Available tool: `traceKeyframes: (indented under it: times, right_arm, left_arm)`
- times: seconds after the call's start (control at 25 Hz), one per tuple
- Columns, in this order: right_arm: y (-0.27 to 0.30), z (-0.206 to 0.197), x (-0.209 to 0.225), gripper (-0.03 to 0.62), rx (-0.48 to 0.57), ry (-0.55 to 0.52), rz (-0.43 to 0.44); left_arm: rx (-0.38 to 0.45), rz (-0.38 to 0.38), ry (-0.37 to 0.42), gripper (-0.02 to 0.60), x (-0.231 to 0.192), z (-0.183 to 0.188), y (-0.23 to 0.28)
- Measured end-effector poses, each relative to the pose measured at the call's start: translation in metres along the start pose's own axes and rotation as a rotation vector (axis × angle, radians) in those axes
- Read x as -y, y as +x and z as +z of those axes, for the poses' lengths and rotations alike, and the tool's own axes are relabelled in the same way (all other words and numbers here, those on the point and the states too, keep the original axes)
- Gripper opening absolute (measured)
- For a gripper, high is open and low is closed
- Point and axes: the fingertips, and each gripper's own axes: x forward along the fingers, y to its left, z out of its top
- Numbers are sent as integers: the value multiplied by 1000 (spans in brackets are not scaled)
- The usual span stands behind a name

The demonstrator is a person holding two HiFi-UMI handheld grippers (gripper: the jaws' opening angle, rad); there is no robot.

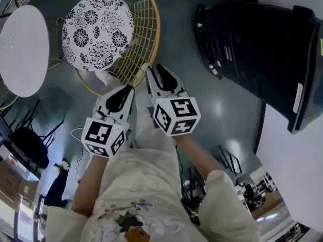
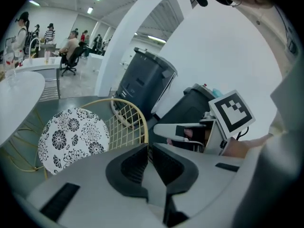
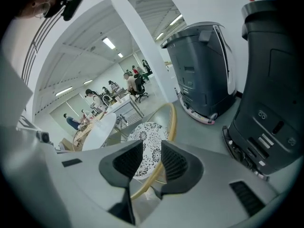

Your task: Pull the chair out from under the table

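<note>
Grey floor (image 1: pixel 222 115) bare beside chair (image 1: pixel 98 32); right claw (image 3: pixel 152 148) straddles its rim.

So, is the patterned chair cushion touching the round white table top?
Apart. The head view shows a strip of grey floor between the cushion and the table top.

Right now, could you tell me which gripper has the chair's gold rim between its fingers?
The right gripper: the rim passes between its open fingers, while the left gripper holds nothing.
</note>
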Motion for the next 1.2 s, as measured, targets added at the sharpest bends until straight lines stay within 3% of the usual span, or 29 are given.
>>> traceKeyframes:
  times: [0.16, 0.36, 0.84, 1.2]
  right_arm:
    - [14, -15, 17, 103, -34, 25, -18]
    - [22, -27, 28, 103, -55, 42, -27]
    - [48, -33, 29, 101, -172, 141, 55]
    - [51, -35, 33, 74, -259, 325, 38]
  left_arm:
    - [-32, -16, 4, 22, -4, -17, 22]
    - [-57, -54, 0, 106, -1, -32, 43]
    - [-86, -40, 13, 106, -1, -53, 44]
    - [-99, -1, 2, 104, 4, -51, 39]
